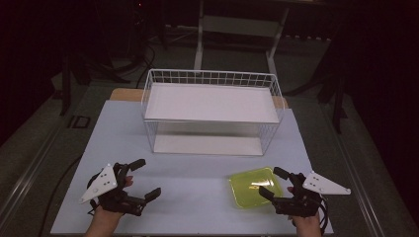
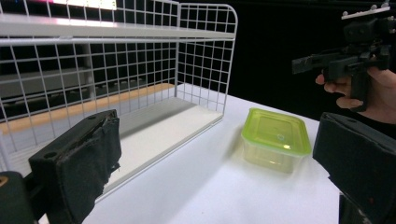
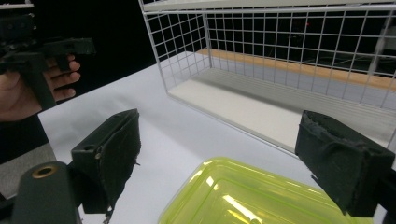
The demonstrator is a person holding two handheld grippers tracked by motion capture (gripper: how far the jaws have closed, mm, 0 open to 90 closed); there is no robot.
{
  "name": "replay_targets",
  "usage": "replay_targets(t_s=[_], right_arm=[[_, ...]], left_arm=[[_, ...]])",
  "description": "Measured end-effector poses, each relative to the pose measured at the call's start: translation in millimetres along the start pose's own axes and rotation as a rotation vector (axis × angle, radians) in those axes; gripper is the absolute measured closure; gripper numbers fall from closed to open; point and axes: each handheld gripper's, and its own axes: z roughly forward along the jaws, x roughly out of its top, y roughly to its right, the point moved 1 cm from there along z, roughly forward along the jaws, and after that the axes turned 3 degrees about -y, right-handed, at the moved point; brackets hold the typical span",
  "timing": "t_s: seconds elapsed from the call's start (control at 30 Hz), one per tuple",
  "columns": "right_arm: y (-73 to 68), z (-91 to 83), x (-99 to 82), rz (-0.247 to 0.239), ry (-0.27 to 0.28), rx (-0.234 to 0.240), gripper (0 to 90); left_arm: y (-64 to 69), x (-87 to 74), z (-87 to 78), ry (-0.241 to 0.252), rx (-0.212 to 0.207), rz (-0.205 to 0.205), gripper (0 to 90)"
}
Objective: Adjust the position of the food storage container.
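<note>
A yellow-green lidded plastic container [image 1: 252, 186] sits on the white table [image 1: 188, 168] at the front right, also seen in the left gripper view [image 2: 276, 138] and close up in the right gripper view [image 3: 252, 193]. My right gripper [image 1: 274, 183] is open, its jaws spread at the container's right edge with nothing held. My left gripper [image 1: 146, 177] is open at the front left, well away from the container. A white wire rack [image 1: 211, 109] with an upper shelf and a lower shelf stands behind, at the table's middle.
The rack's lower shelf [image 2: 154, 128] is bare and opens toward me. Bare table lies between the two grippers. Dark floor, cables and a stand surround the table. A wooden strip [image 3: 299, 65] runs behind the rack.
</note>
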Motion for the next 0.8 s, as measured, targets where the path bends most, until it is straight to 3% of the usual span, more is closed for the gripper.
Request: replay_targets(t_s=[0.2, 0.37, 0.43, 0.53, 0.57, 0.6, 0.67, 0.8], right_arm=[[-2.3, 4.8, -0.3, -0.017, -0.036, -0.006, 13.9], [-4.6, 5.7, 1.1, -0.023, -0.034, 0.009, 13.8], [-6.9, 6.8, 3.5, -0.021, -0.035, 0.038, 12.1], [-10.5, 8.1, 7.6, -0.022, -0.051, -0.003, 11.8], [-11.9, 7.8, 10.1, -0.03, -0.049, 0.026, 11.8], [-12.9, 7.5, 11.1, -0.033, -0.045, 0.033, 12.4], [-15.2, 10.3, 12.8, -0.043, -0.094, 0.035, 15.3], [-18.7, 13.0, 8.4, -0.042, -0.149, 0.067, 28.2]], left_arm=[[1.5, -1.9, 4.4, -0.024, -0.014, 0.003, 1.7], [2.2, -3.1, 5.7, -0.028, -0.023, -0.003, 1.7], [2.7, -3.3, 5.9, -0.028, -0.023, -0.002, 1.7], [2.9, -3.0, 5.9, -0.03, -0.027, -0.002, 1.7], [2.9, -2.2, 5.4, -0.025, -0.028, -0.004, 1.7], [2.9, -2.2, 5.4, -0.025, -0.028, -0.004, 1.7], [2.9, -2.2, 5.3, -0.026, -0.026, -0.004, 1.7], [3.4, -2.1, 5.7, -0.029, -0.03, -0.001, 1.7]])
